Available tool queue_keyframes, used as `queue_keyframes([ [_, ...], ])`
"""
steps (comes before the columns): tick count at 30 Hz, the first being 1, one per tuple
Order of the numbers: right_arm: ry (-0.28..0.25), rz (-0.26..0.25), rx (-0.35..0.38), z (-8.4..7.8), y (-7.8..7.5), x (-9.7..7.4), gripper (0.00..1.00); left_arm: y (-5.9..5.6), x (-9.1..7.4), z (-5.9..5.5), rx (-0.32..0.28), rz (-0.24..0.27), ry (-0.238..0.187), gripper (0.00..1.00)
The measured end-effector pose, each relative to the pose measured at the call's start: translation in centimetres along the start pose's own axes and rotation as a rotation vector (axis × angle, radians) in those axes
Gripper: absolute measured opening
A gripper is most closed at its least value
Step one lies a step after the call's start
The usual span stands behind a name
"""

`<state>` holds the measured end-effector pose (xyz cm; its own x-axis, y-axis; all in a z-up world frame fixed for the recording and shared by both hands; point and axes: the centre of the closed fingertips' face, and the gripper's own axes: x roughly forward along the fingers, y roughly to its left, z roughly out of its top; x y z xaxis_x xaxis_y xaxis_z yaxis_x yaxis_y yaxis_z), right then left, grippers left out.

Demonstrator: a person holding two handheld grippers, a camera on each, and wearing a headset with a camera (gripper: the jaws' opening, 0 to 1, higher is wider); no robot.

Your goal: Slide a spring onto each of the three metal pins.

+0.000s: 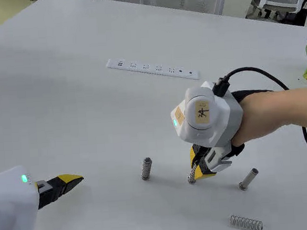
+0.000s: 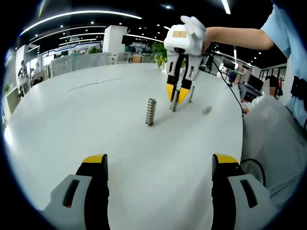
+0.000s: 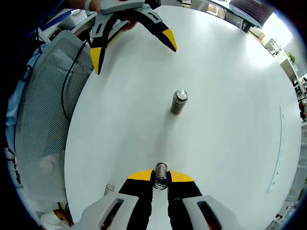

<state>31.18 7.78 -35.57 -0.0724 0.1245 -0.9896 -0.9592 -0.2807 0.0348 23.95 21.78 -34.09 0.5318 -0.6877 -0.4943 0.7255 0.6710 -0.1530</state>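
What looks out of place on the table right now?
A bare metal pin lies on its side on the table, beside the right gripper, while the sprung pin stands upright. A loose spring lies near it. The right gripper is shut on the held spring. Nothing looks damaged.

The left gripper (image 2: 159, 160) and right gripper (image 3: 160, 178) are white with black jaws tipped in yellow. The table (image 1: 63, 100) is plain white and the power strip (image 1: 152, 68) white too. The spring (image 3: 160, 171) is silvery grey, the cable (image 1: 253, 68) black.
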Motion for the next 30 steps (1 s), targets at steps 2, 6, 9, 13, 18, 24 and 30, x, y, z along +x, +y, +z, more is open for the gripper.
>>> queue_keyframes([
  [2,0.001,0.003,0.003,-0.1,0.1,0.2,0.08,0.0,0.0,0.0,0.001,-0.001,-0.001,0.88],
  [6,-0.001,0.002,0.003,-0.1,0.1,0.4,0.08,0.0,0.1,0.0,-0.001,-0.001,0.000,0.88],
  [9,-0.010,-0.001,0.006,0.0,0.1,0.4,0.08,0.0,0.1,0.0,0.001,0.000,0.000,0.88],
  [13,-0.015,-0.003,0.016,0.0,0.1,0.4,0.08,0.0,0.2,0.1,0.002,-0.001,-0.001,0.88],
  [18,-0.021,0.000,0.020,-0.1,0.2,0.8,0.09,0.0,0.2,0.3,0.002,-0.001,-0.002,0.87],
  [24,-0.033,0.004,0.035,-0.1,0.3,1.1,0.22,0.0,0.2,0.4,0.002,0.002,-0.006,0.87],
  [30,-0.041,0.008,0.041,-0.2,0.4,1.1,0.37,0.0,0.3,0.6,0.006,-0.002,-0.009,0.87],
])
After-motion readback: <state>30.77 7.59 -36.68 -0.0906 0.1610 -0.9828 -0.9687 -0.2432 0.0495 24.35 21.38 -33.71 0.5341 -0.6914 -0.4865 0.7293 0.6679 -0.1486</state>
